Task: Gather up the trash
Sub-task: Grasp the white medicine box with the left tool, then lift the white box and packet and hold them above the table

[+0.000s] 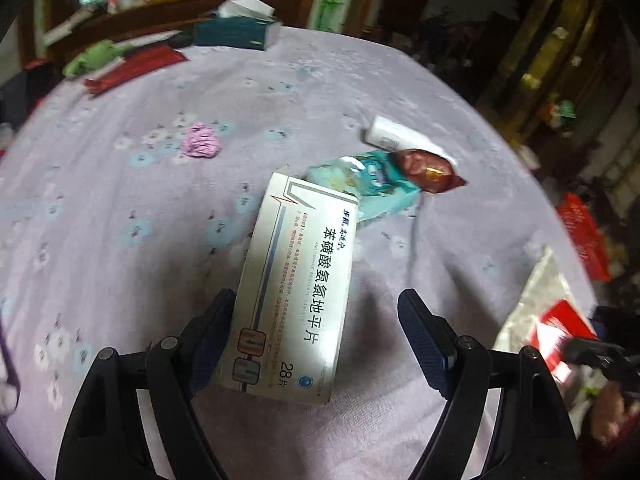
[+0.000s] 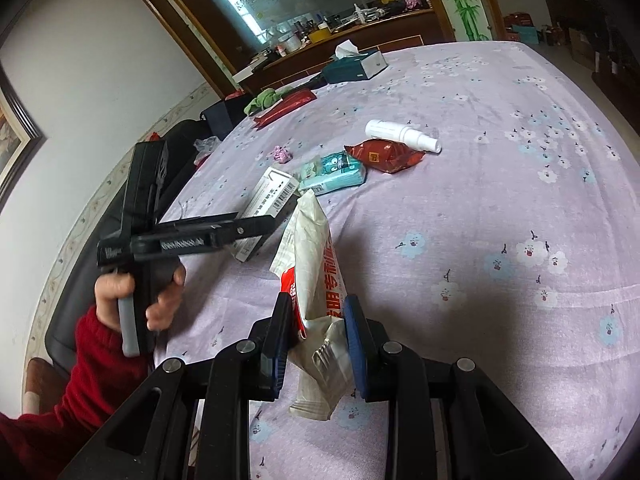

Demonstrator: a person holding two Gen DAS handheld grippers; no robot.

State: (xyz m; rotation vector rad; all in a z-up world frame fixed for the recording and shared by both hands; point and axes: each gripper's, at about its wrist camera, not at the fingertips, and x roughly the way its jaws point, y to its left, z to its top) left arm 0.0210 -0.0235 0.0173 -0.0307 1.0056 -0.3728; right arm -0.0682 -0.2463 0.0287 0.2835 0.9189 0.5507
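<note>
Left gripper (image 1: 318,320): its jaws are standing wide apart around the near end of the white medicine box (image 1: 294,292). The left finger is lying against the box's long edge, while the right finger is standing clear of it with a gap of cloth showing between, so nothing is being clamped.
Medicine box: it is lying between the fingers, running straight out ahead of the claw, its far end tipped up a little onto the teal tissue pack (image 1: 368,186).
Tissue pack: it is sitting just past the box's far end, ahead of the left claw and slightly to its right.
Red-brown wrapper (image 1: 430,170): it is lying just beyond the tissue pack, further right, touching or nearly touching it; the blur is making that hard to judge.
White spray bottle (image 2: 400,134): it is lying on its side behind the wrapper, farthest out from both claws.
Pink crumpled scrap (image 1: 201,141): it is lying well ahead and to the left of the left claw, on its own.
Right gripper (image 2: 316,332): its jaws are pressing in on a crumpled white and red packet (image 2: 316,276), pinching it at the middle.
Packet: it is sticking up and forward from between the right fingers, its lower end hanging down toward the table cover (image 2: 500,200).
Person's hand (image 2: 140,292): it is wrapping the left gripper's handle, a red sleeve (image 2: 84,376) behind it, off to the left of the right claw.
</note>
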